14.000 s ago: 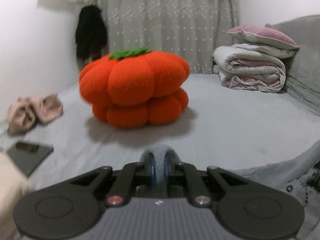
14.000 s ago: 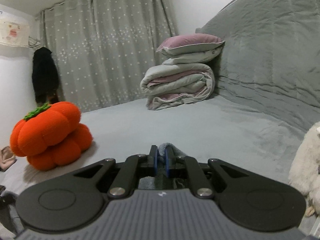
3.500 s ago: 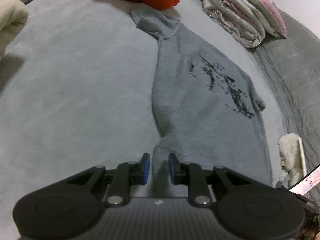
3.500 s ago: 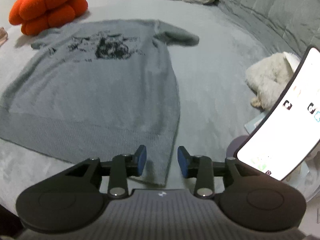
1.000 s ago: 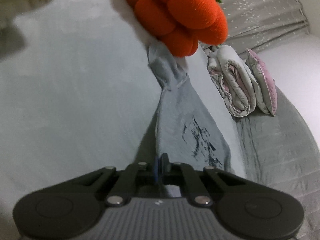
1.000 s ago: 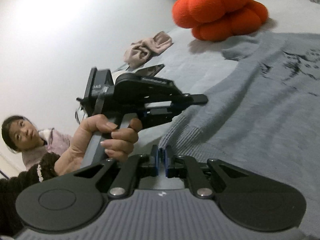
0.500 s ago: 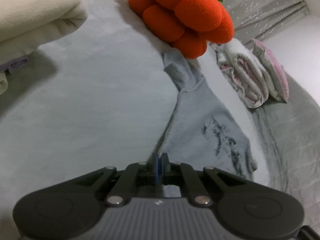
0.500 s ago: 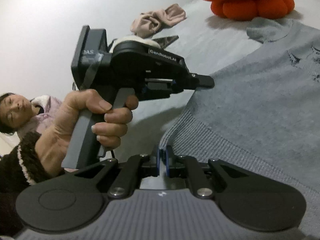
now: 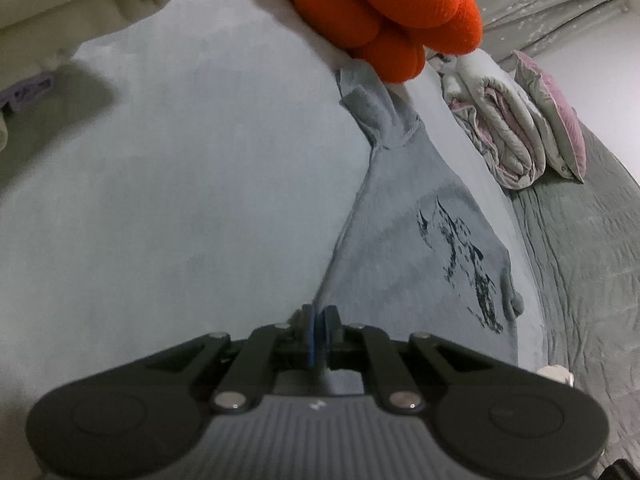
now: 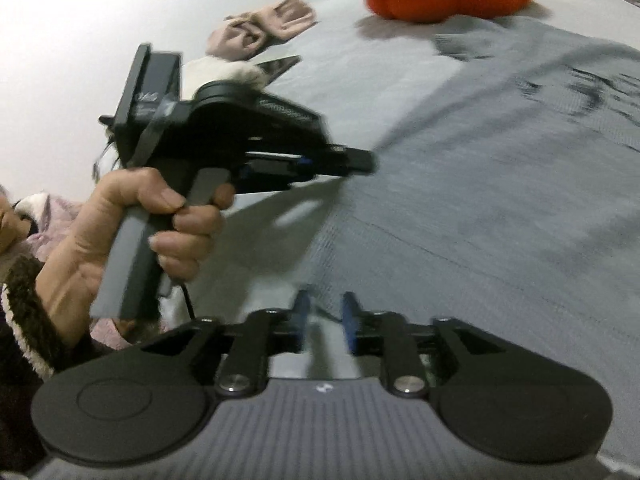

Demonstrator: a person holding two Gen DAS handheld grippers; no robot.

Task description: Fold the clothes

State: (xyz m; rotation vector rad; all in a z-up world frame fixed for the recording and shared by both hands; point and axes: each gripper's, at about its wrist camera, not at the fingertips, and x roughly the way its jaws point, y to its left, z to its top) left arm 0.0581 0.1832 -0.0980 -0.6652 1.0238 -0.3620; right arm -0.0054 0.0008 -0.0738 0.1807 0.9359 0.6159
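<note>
A grey knit T-shirt (image 9: 412, 240) with a dark print lies spread on the bed; it also shows in the right wrist view (image 10: 500, 184). My left gripper (image 9: 319, 330) is shut on the shirt's hem edge, holding it slightly raised. In the right wrist view the left gripper (image 10: 360, 162) pinches the hem corner, held by a hand. My right gripper (image 10: 323, 322) is open, its blue pads apart around the ribbed hem just below the left gripper.
An orange pumpkin cushion (image 9: 384, 4) sits by the shirt's sleeve. A folded quilt (image 9: 500, 120) and a pink pillow (image 9: 552, 124) lie at the far end. A cream blanket (image 9: 68, 4) lies left. Pink cloth (image 10: 264, 26) and a phone (image 10: 280, 66) lie near the wall.
My right gripper has opened and let go of the hem. The left gripper stays shut on the hem and has moved a little along the shirt's edge.
</note>
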